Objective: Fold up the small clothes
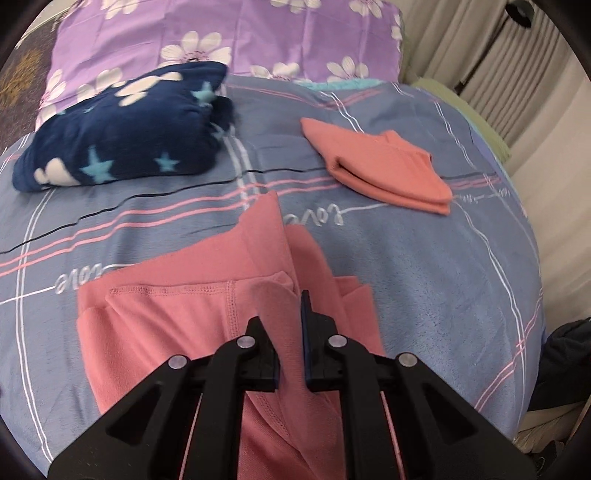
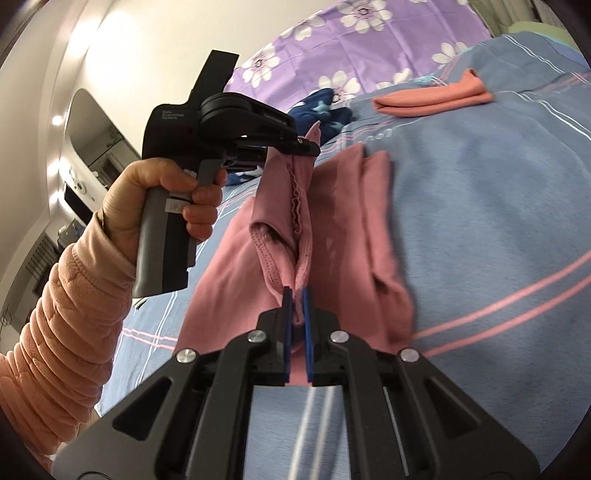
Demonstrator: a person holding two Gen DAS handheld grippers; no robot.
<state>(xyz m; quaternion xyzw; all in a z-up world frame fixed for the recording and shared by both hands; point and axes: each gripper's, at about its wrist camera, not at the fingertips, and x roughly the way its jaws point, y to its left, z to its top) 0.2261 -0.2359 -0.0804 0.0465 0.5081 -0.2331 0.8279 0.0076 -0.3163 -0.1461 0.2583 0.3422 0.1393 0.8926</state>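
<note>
While a navy starred fleece bundle (image 1: 122, 129) lies at the far left of the blue plaid bedspread (image 1: 424, 277) and a folded coral garment (image 1: 384, 168) at the far right, neither is touched by the pink garment (image 1: 177, 325), which is spread on the near bedspread with its long axis running away toward the purple floral pillow (image 1: 236, 33). One raised edge of it is pinched in the nearly closed left gripper (image 1: 291, 314), another in the equally narrowed right gripper (image 2: 297, 295).
</note>
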